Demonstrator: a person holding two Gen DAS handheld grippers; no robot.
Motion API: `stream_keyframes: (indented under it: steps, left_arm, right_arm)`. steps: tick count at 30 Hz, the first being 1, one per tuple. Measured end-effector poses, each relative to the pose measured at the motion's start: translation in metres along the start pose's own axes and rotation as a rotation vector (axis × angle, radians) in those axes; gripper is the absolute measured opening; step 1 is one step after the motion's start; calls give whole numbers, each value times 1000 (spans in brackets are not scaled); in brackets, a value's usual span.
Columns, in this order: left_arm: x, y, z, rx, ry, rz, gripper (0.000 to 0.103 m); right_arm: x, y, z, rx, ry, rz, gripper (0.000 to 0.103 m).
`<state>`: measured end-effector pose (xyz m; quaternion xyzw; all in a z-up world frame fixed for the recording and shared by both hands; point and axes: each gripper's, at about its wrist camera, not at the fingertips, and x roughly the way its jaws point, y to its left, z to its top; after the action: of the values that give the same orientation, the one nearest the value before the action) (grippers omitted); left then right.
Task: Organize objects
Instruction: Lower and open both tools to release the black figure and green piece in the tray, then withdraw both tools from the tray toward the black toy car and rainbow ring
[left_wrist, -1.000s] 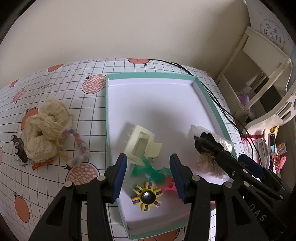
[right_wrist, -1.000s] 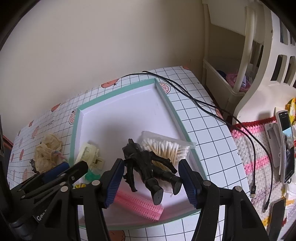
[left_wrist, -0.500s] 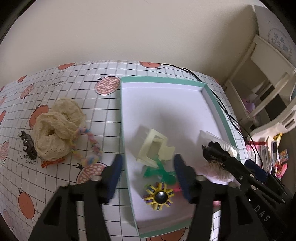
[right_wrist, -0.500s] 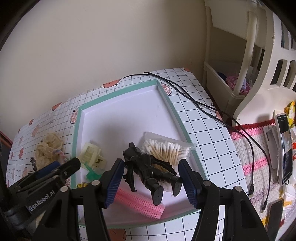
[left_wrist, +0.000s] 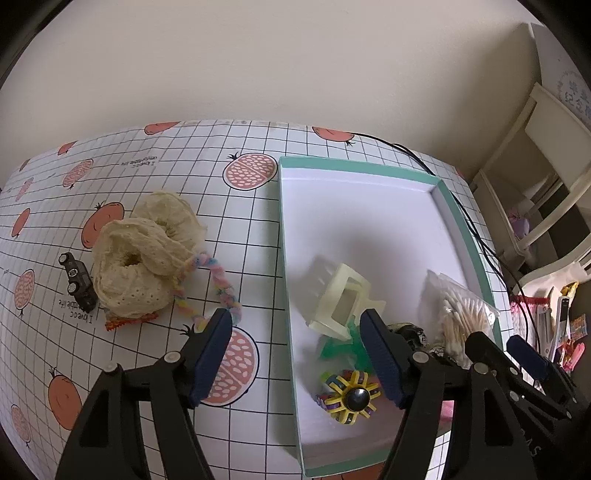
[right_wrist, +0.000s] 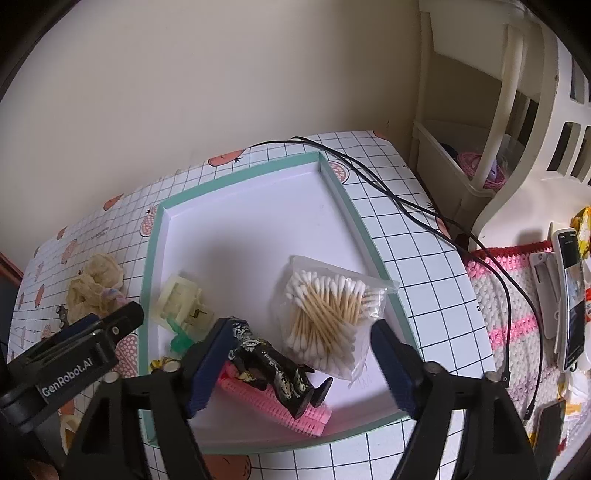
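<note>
A white tray with a teal rim (left_wrist: 463, 221) (right_wrist: 354, 206) holds a cream hair claw (left_wrist: 341, 299), a green clip (left_wrist: 338, 347), a yellow spinner (left_wrist: 349, 397), a bag of cotton swabs (right_wrist: 328, 314), a black figure (right_wrist: 273, 365) and a pink comb (right_wrist: 273, 400). Left of the tray lie cream scrunchies (left_wrist: 144, 258), a pastel braided cord (left_wrist: 218, 284) and a small black toy car (left_wrist: 77, 282). My left gripper (left_wrist: 297, 360) is open and empty over the tray's left rim. My right gripper (right_wrist: 297, 367) is open, above the figure and swabs.
A black cable (right_wrist: 406, 206) runs along the table to the right of the tray. A cream plastic rack (right_wrist: 491, 122) stands at the right, with a phone (right_wrist: 570, 295) on a pink knitted mat beside it. A wall backs the table.
My left gripper has moved left and back, from over the tray's items to its left rim. The black figure has dropped from between my right fingers onto the pink comb.
</note>
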<state>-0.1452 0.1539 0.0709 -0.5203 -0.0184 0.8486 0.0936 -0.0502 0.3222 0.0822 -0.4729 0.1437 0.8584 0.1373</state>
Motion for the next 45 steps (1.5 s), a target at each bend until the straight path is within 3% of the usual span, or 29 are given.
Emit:
stream_keyframes:
  steps: [4,7,11,15,17,45]
  left_arm:
    - [1,2,0,-3,0,16,75]
    - [1,4,0,-8,-2,25,85]
    - [1,7,0,-14,-8,45,86]
    - [3,10,0,-24,-8,75,88]
    - [4,12,0,-32,-11,93,99]
    - [1,30,2,-79,-11,99,99]
  right_arm:
    - [0,1,0,-3,-2,0,88]
    - [1,1,0,-7,0,-3,89]
    - [2,0,0,-4,-3,-3,103]
    - [2,0,-1,-4,-6,-3,103]
    - [4,0,-1,-5,-3,-3,103]
    - [2,18,-1,-41,9,-5,103]
